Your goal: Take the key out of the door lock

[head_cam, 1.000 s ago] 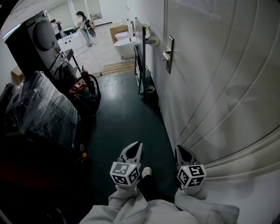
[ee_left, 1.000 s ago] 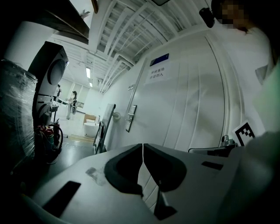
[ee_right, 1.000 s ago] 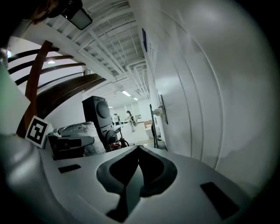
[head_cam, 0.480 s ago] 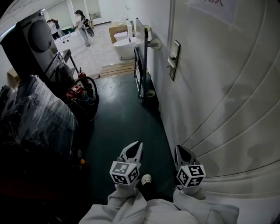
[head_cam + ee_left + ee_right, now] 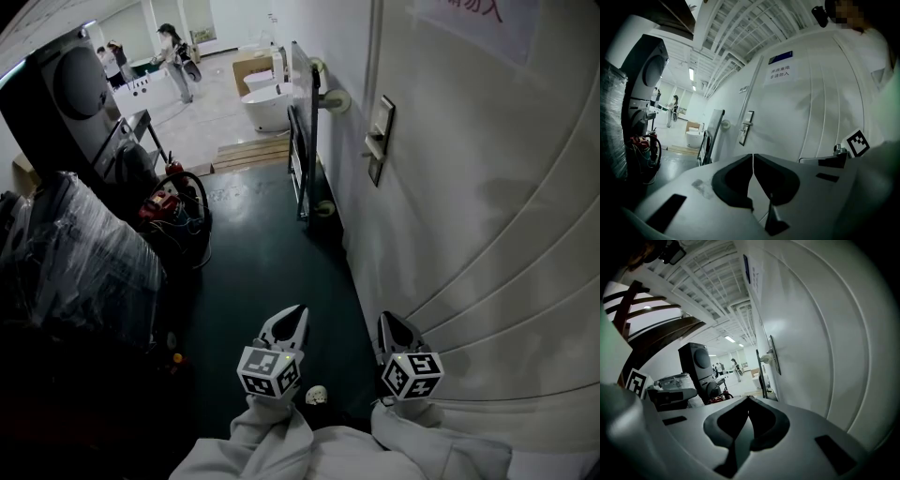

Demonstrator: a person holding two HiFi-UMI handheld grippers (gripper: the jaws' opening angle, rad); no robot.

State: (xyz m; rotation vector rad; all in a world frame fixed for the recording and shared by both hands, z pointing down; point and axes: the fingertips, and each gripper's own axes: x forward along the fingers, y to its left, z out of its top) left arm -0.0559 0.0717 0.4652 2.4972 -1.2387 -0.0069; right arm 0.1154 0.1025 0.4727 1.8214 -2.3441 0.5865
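A white door [image 5: 469, 178] runs along the right, and on it sits a metal lock plate with a lever handle [image 5: 379, 139]. The lock plate also shows in the left gripper view [image 5: 746, 127] and the right gripper view [image 5: 772, 355]. No key can be made out at this distance. My left gripper [image 5: 292, 317] and right gripper [image 5: 387, 325] hang low near my body, side by side, well short of the lock. Both are shut with nothing between the jaws. The left gripper [image 5: 753, 156] and right gripper [image 5: 748, 400] show tips touching.
A dark green floor [image 5: 262, 272] leads toward the lock. Plastic-wrapped goods [image 5: 75, 253], a large dark machine [image 5: 70, 89] and red equipment with cables [image 5: 169, 202] line the left. A metal rack [image 5: 302, 131] leans by the door. People stand far off by a white bathtub [image 5: 267, 101].
The view has moved forward along the door, so the lock plate sits lower and nearer in the head view. Both grippers keep their place and stay shut.
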